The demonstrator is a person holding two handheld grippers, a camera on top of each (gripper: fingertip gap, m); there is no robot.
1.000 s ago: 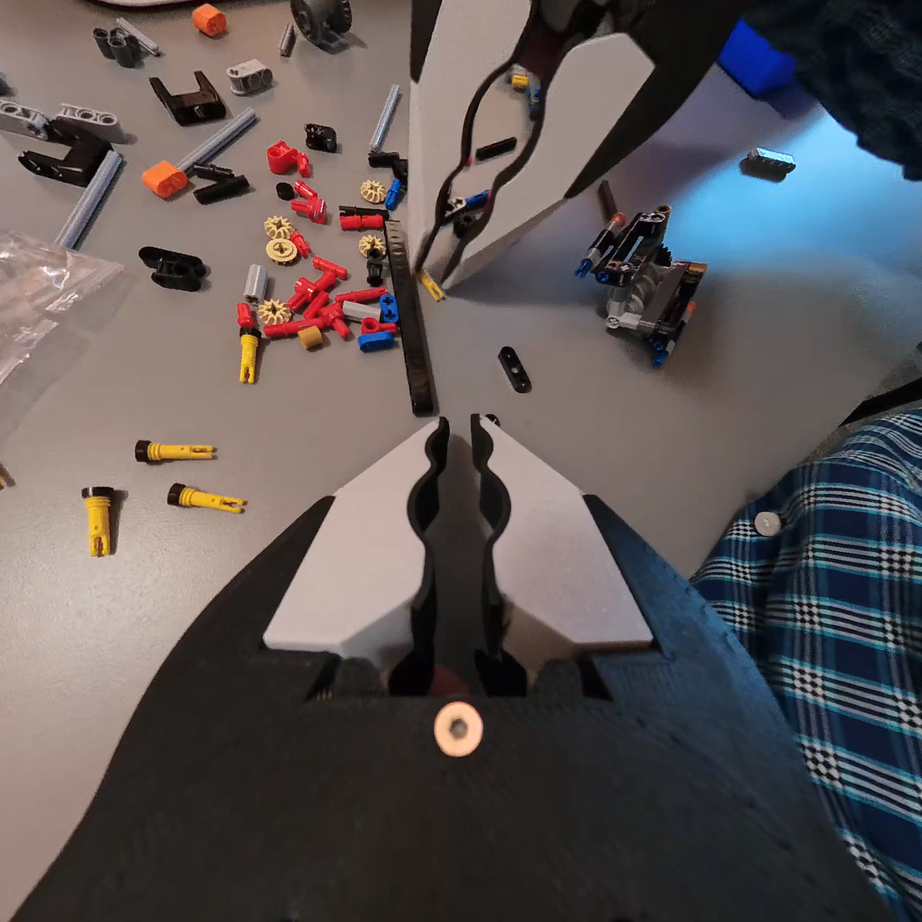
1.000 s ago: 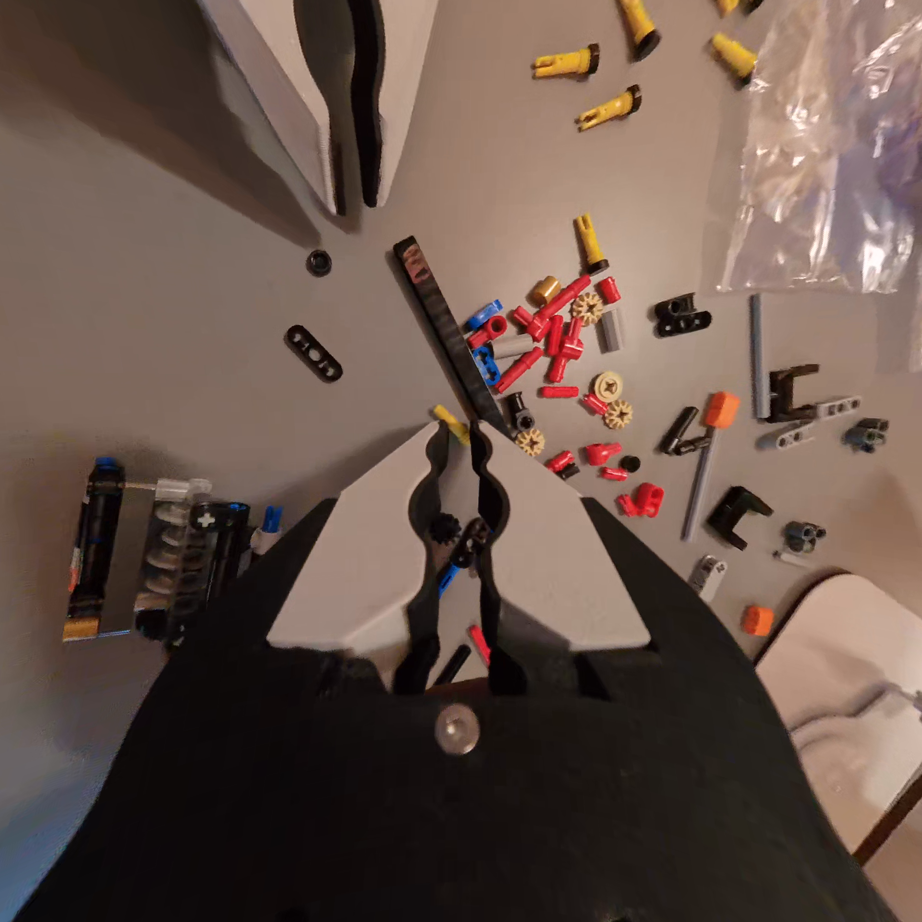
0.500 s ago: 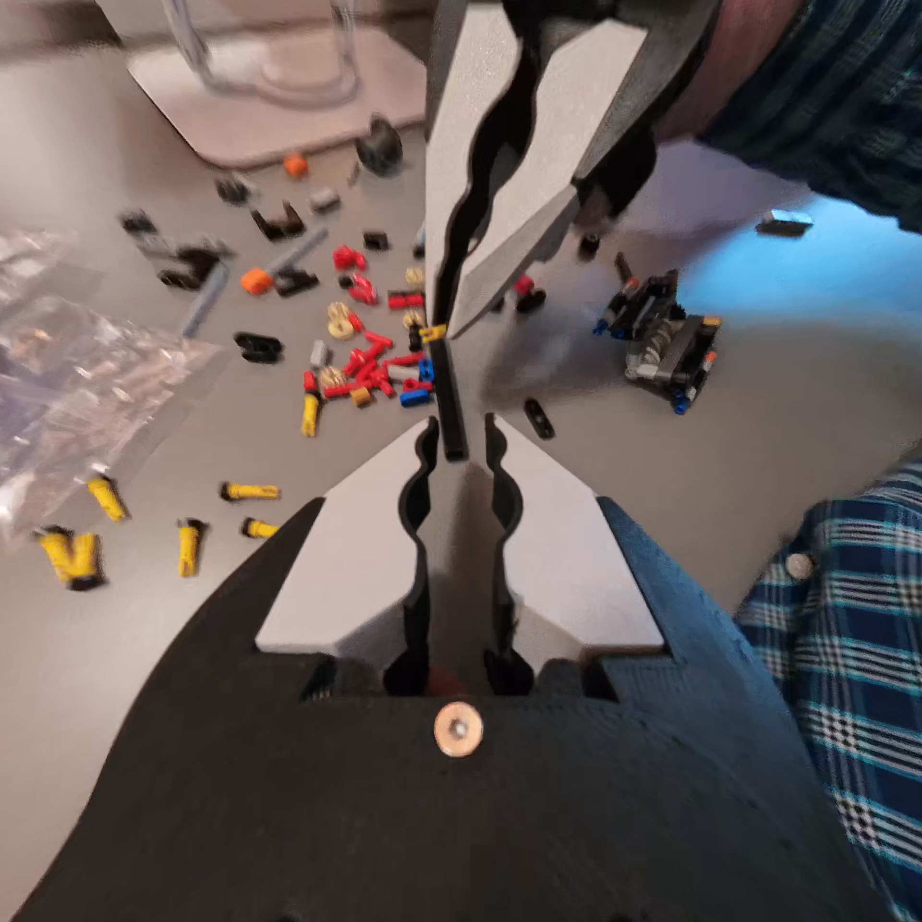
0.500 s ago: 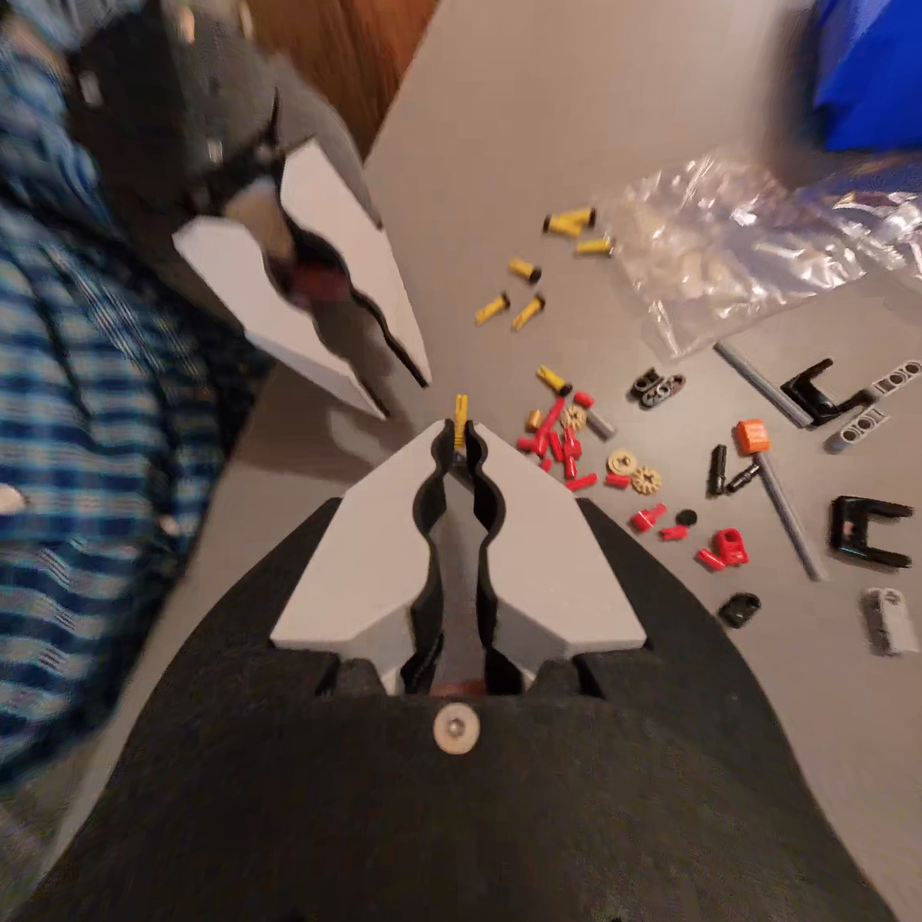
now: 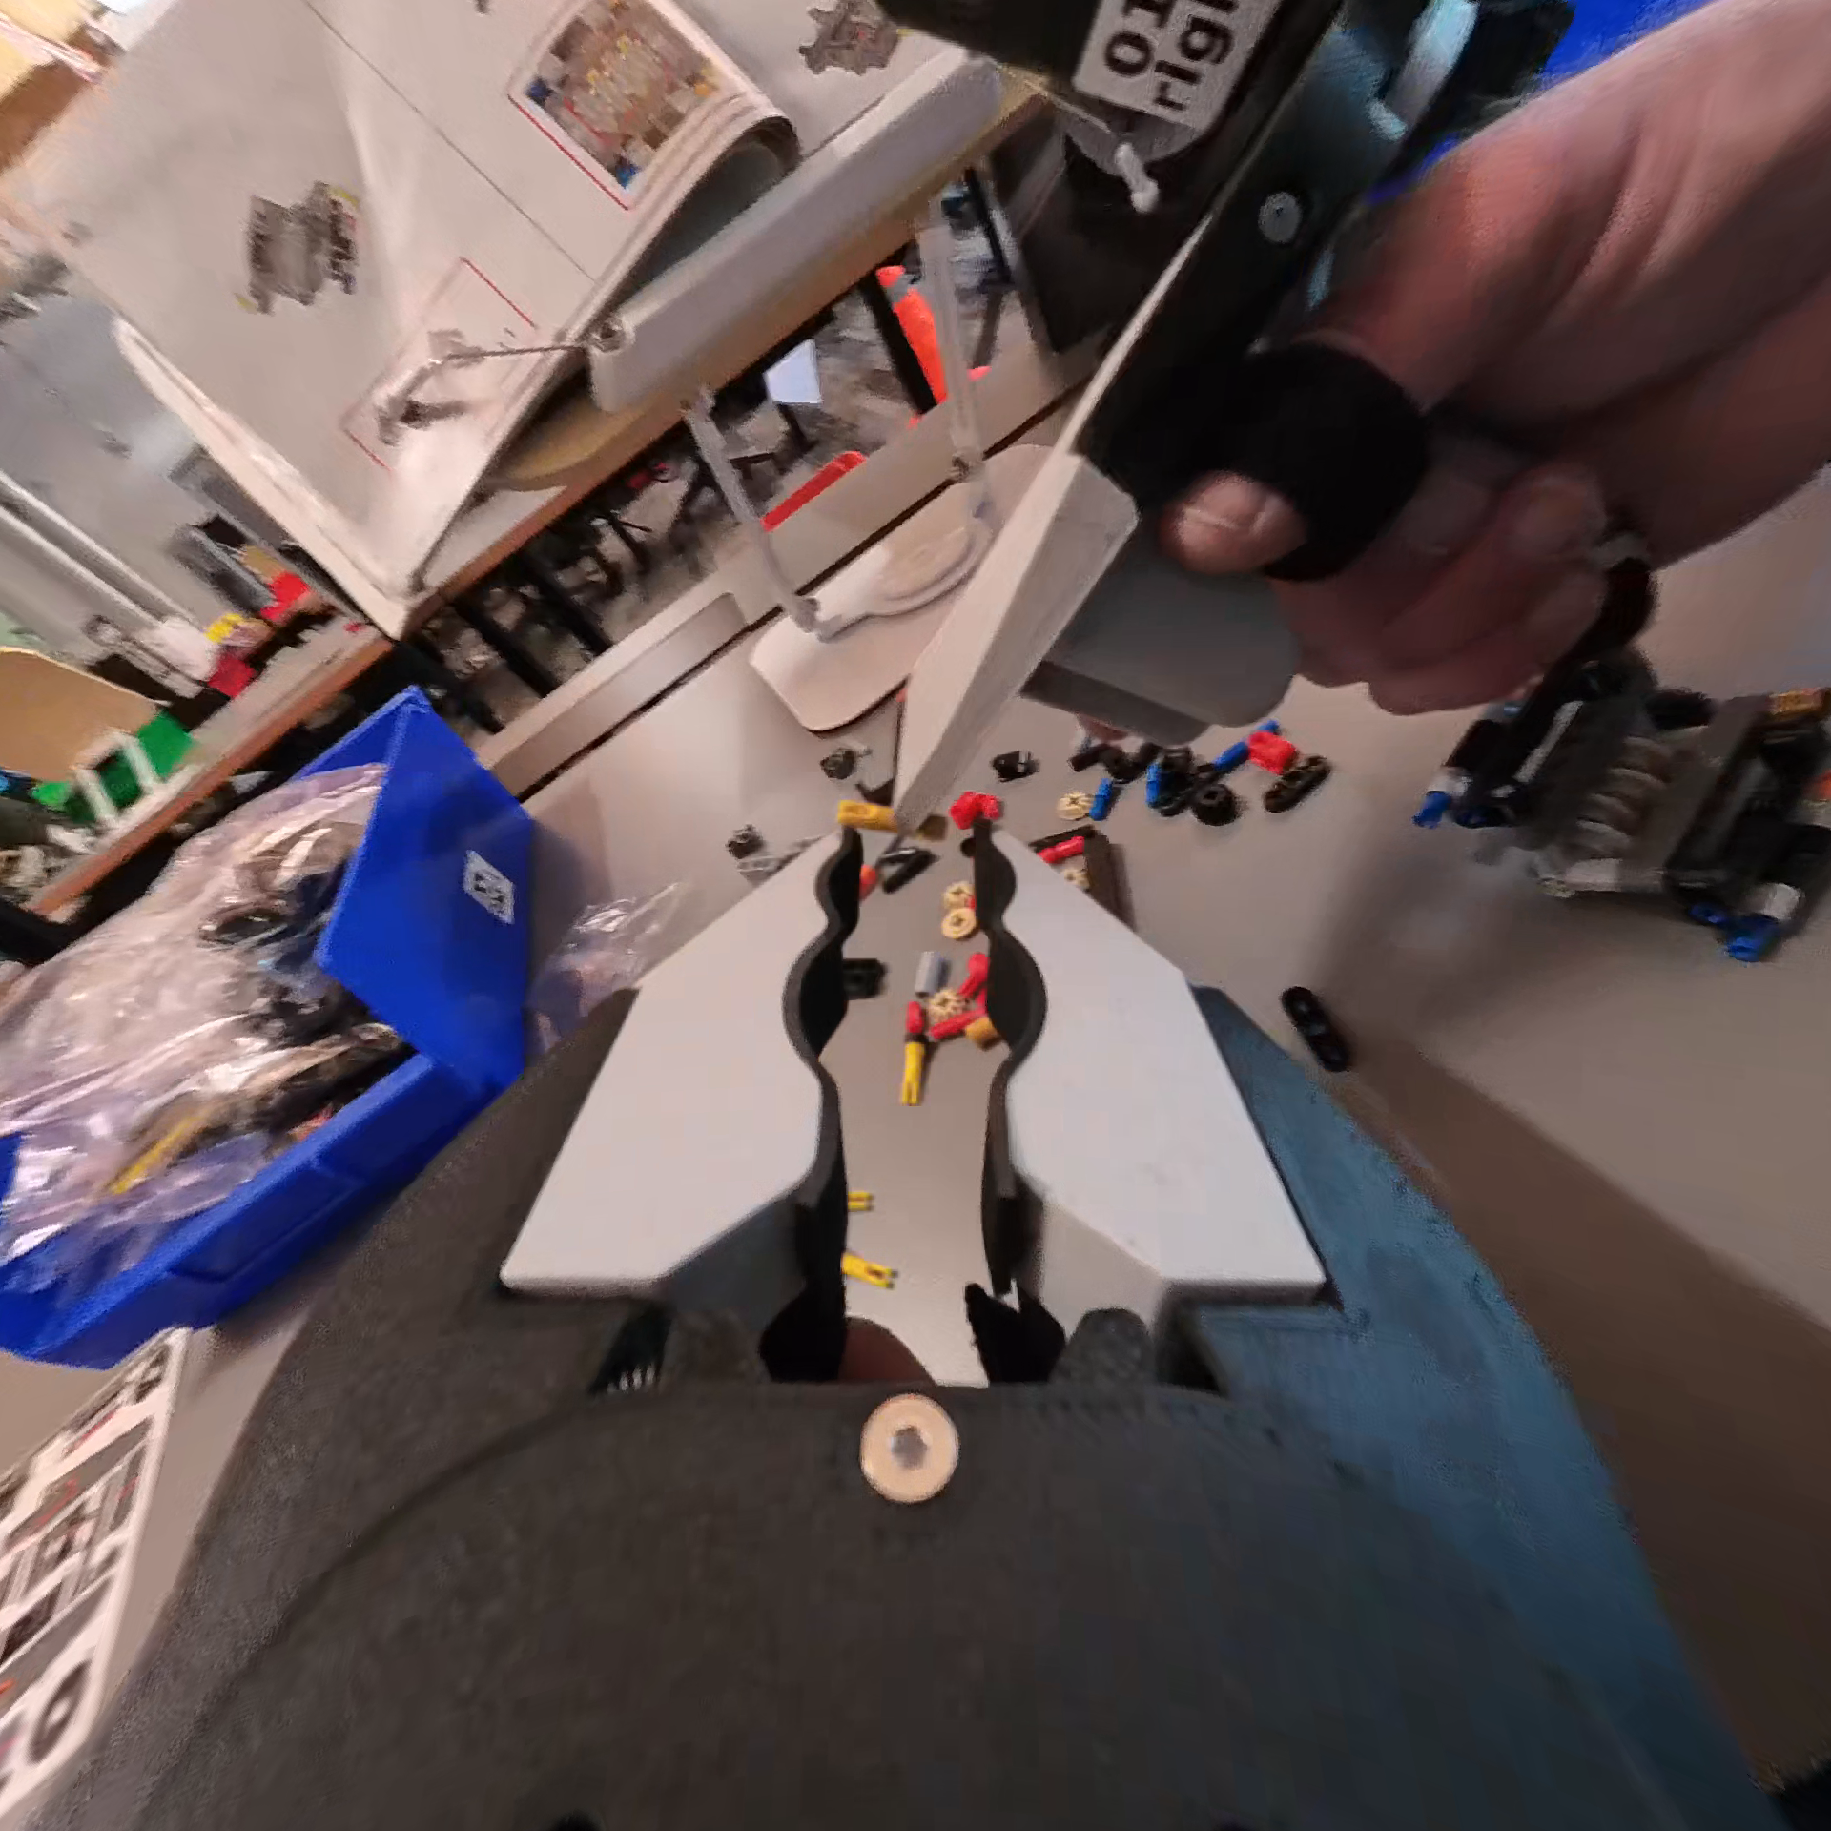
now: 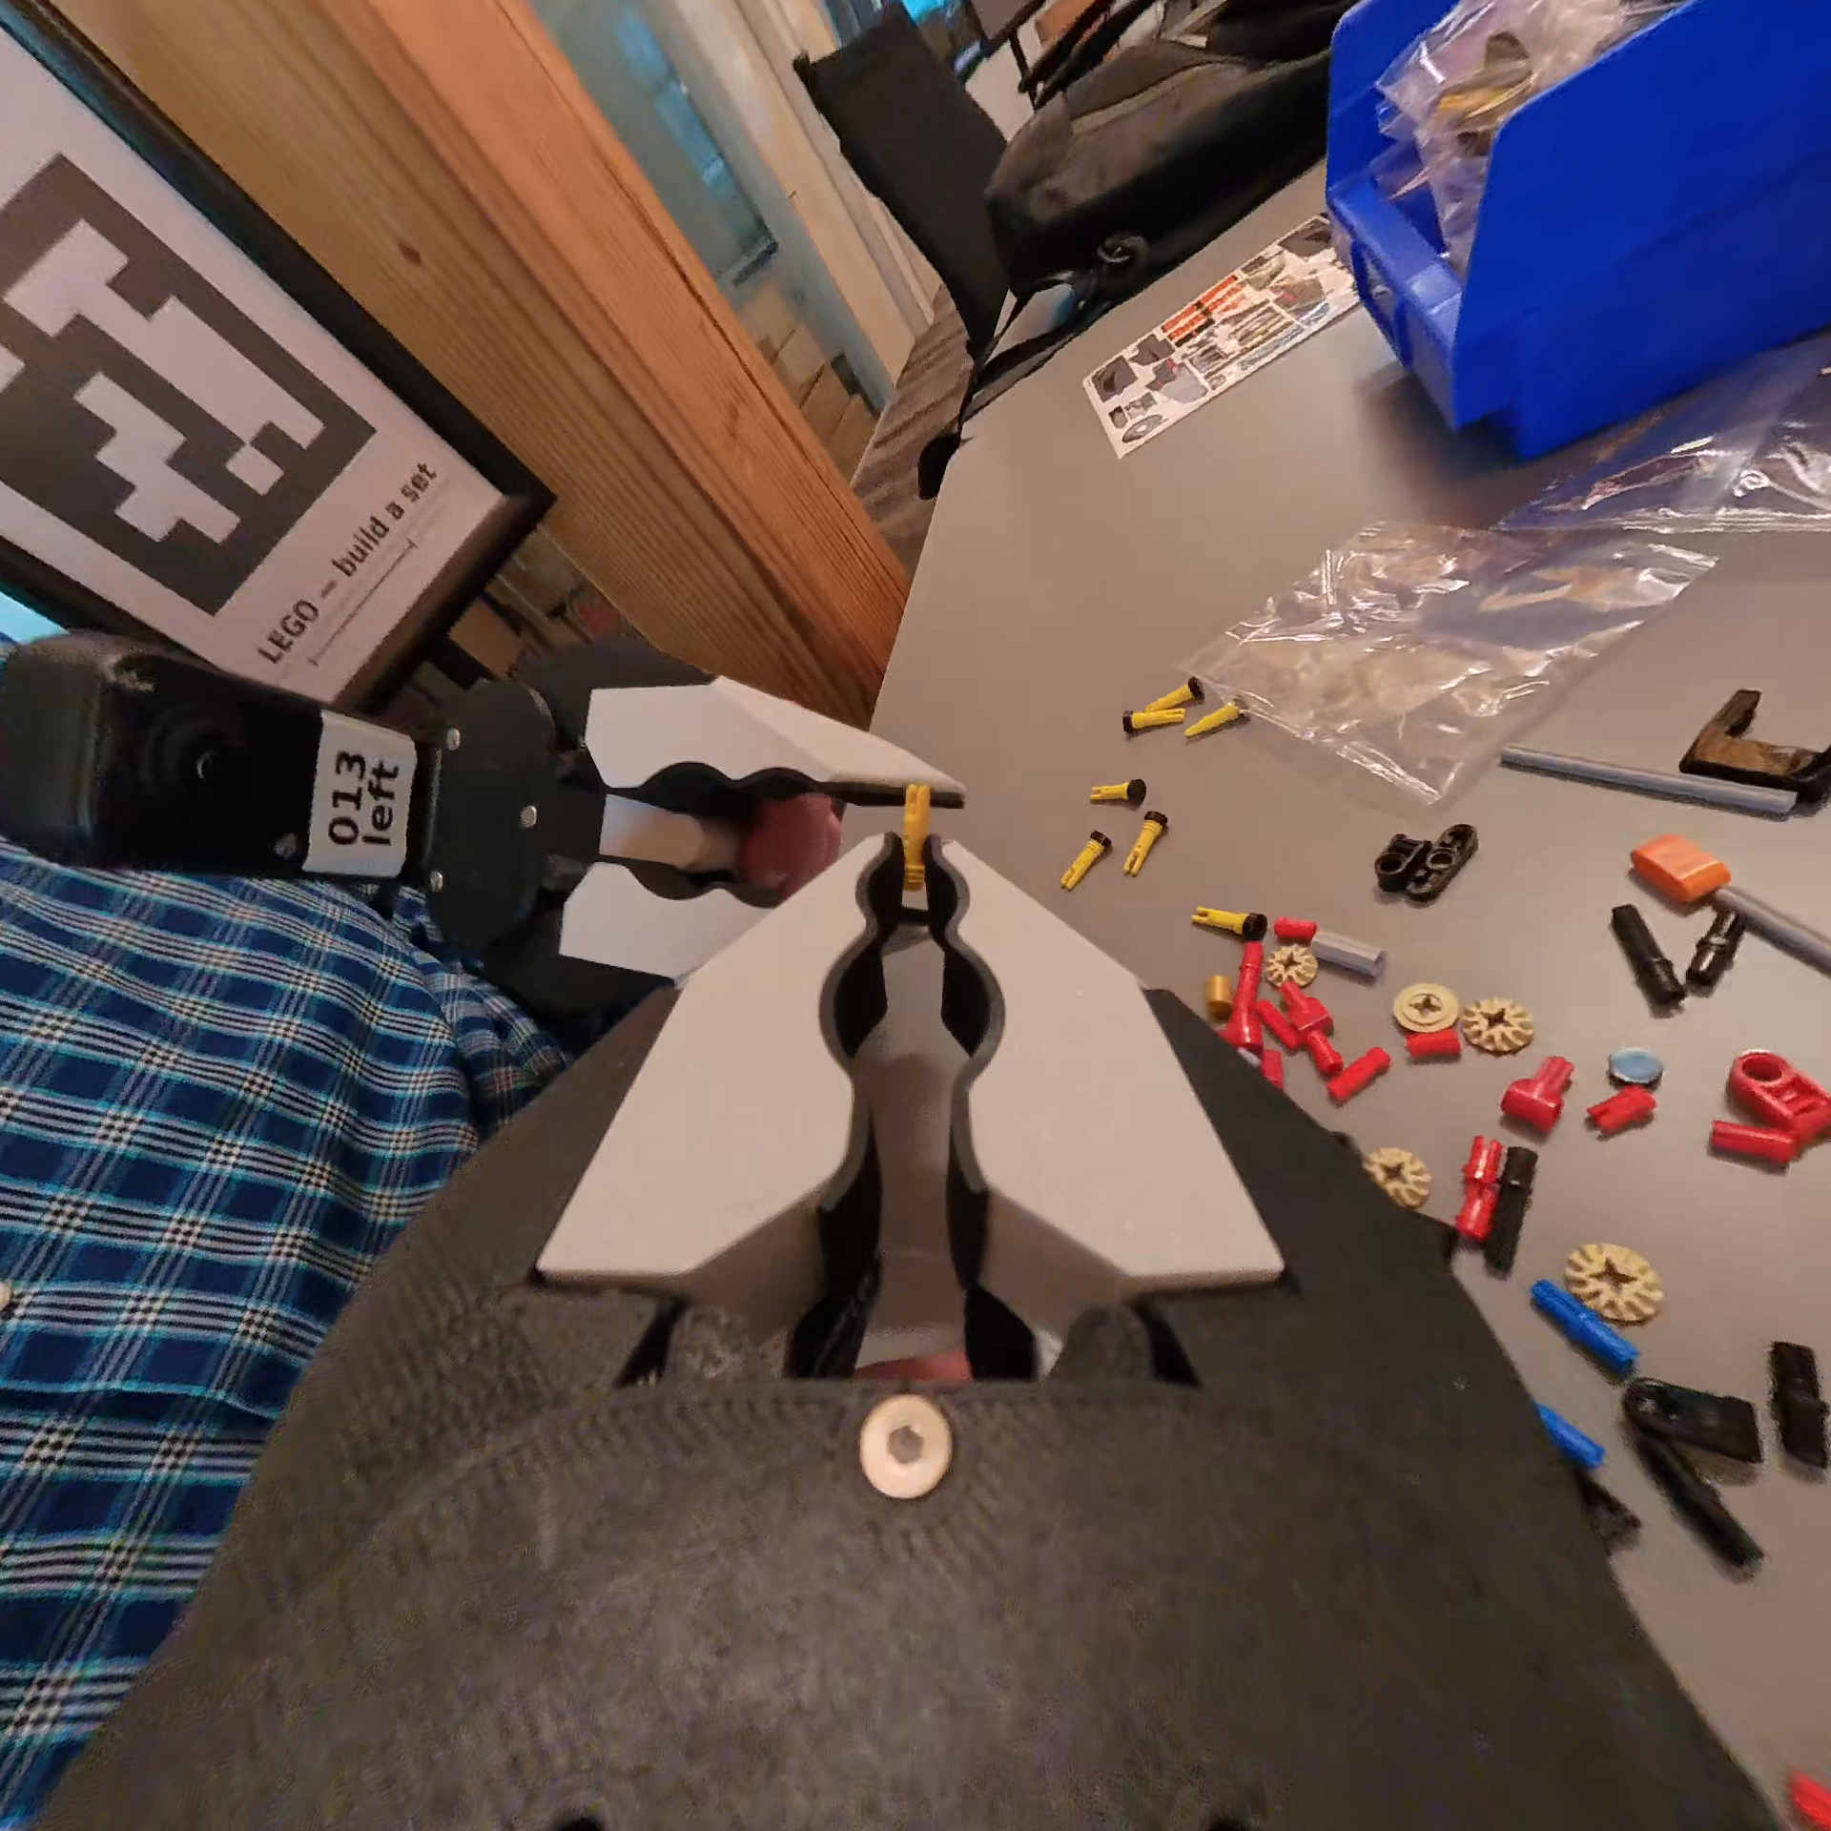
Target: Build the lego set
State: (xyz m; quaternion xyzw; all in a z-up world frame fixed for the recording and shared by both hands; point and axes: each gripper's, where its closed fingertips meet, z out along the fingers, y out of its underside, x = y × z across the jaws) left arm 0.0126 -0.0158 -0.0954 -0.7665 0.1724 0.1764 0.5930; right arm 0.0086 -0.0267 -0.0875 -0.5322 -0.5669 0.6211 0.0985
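Both tools raised off desk (image 6: 1139, 555). Right tool (image 6: 914, 860) pinches yellow pin (image 6: 916, 832) at its tips; left tool (image 5: 910, 842) gapes empty beside pin. Step: pin handover or reorientation; next needs tip alignment.

Each camera sits just behind its own jaws and looks forward along them, raised above the grey table (image 5: 1486, 1040) and tilted. The left wrist view faces the far table edge, with the right gripper (image 5: 916, 807) close ahead. The right wrist view faces toward the person's plaid shirt (image 6: 198, 1090), with the left gripper (image 6: 946, 793) near. Both views share the scattered red and yellow plastic pins (image 5: 941, 1021) (image 6: 1308, 1030) and the blue plastic bin (image 5: 416, 951) (image 6: 1585, 248).
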